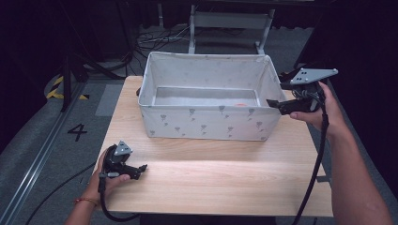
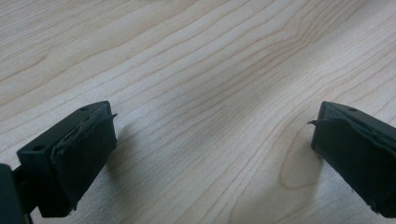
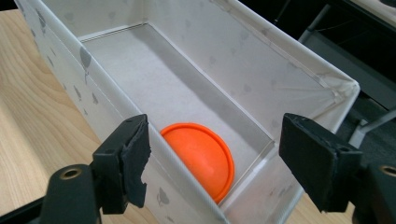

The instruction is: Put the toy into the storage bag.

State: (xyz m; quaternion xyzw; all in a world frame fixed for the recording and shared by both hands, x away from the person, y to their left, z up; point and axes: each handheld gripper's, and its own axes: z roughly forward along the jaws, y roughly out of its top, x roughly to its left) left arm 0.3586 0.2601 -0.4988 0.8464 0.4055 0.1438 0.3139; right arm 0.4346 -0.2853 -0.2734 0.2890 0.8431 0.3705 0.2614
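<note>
A big box [image 1: 206, 123] made of soft white cloth sits on the far half of a wooden table [image 1: 211, 183]. The cloth has little grey leaf shapes printed all over it. The box is long, with straight walls, square corners and a flat grey bottom. Its top rim is folded over and looks a bit wrinkled at the corners.

Inside the box lies a round orange disc [image 3: 201, 156]. It is smooth and shiny like plastic, with a thin raised edge going round it. It rests on the bottom of the box, tucked into the corner nearest the right gripper [image 1: 281, 106], close against the near wall. From the high view it shows as a small orange spot [image 1: 240, 105] low in the right part of the box.

The right gripper is held at the right end of the box, just beside the rim. Its two black jaws stand wide apart with nothing between them. The pads on the jaws look like rough, torn foam.

The left gripper [image 1: 139, 170] rests low over the near left part of the table, well apart from the box. Its jaws are spread wide too, and they grip nothing.

The table is pale wood with wavy brown lines and one round knot
</note>
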